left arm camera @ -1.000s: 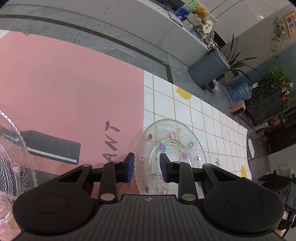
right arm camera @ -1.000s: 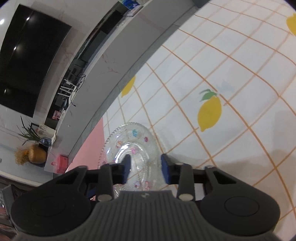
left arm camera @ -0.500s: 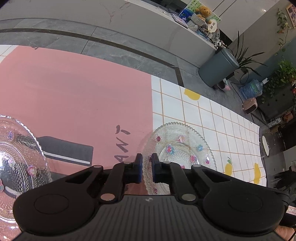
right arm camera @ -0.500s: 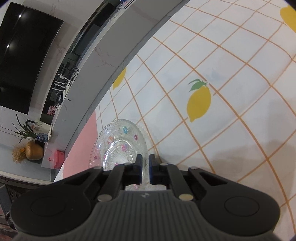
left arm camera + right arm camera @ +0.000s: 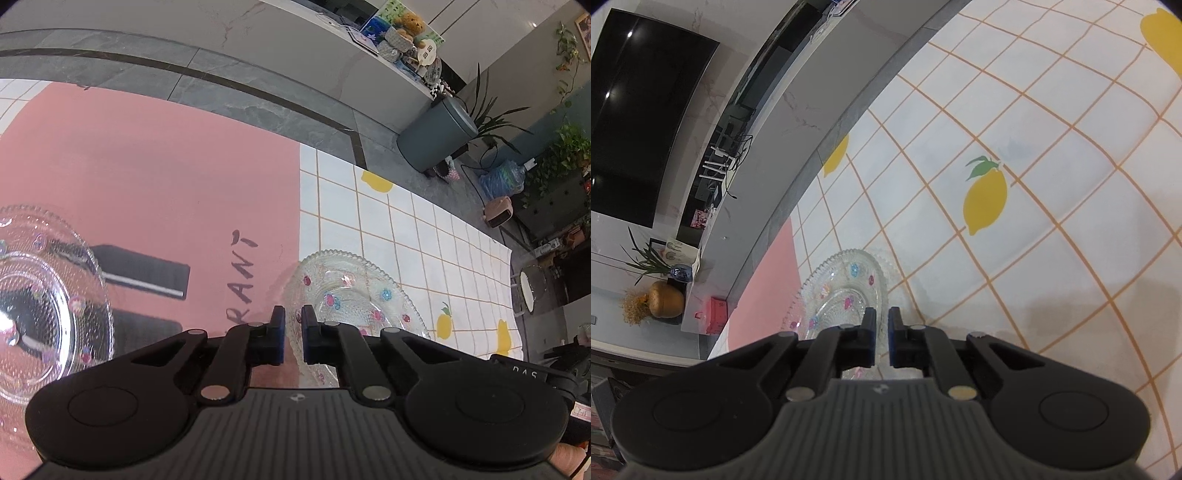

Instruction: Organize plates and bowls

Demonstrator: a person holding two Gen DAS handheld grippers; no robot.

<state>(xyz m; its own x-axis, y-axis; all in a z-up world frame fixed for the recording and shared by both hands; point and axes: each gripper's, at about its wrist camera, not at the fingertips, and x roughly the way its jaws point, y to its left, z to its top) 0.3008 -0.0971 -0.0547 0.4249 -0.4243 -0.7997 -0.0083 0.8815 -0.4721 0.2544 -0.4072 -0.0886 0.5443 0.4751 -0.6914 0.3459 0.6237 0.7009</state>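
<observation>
Both jaws, spread a second ago, are now clenched on the glass plate's (image 5: 354, 295) rim: the left gripper (image 5: 292, 325) at its left edge, the right gripper (image 5: 881, 325) at its right edge. The plate sits on the tabletop (image 5: 1052, 184), straddling the pink and lemon cloths.

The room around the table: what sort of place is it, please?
Probably a home living room. A large dark television hangs on the wall above a long low counter, potted plants stand on the floor by a grey bin, and a lemon-print tablecloth carries a glass plate.
</observation>
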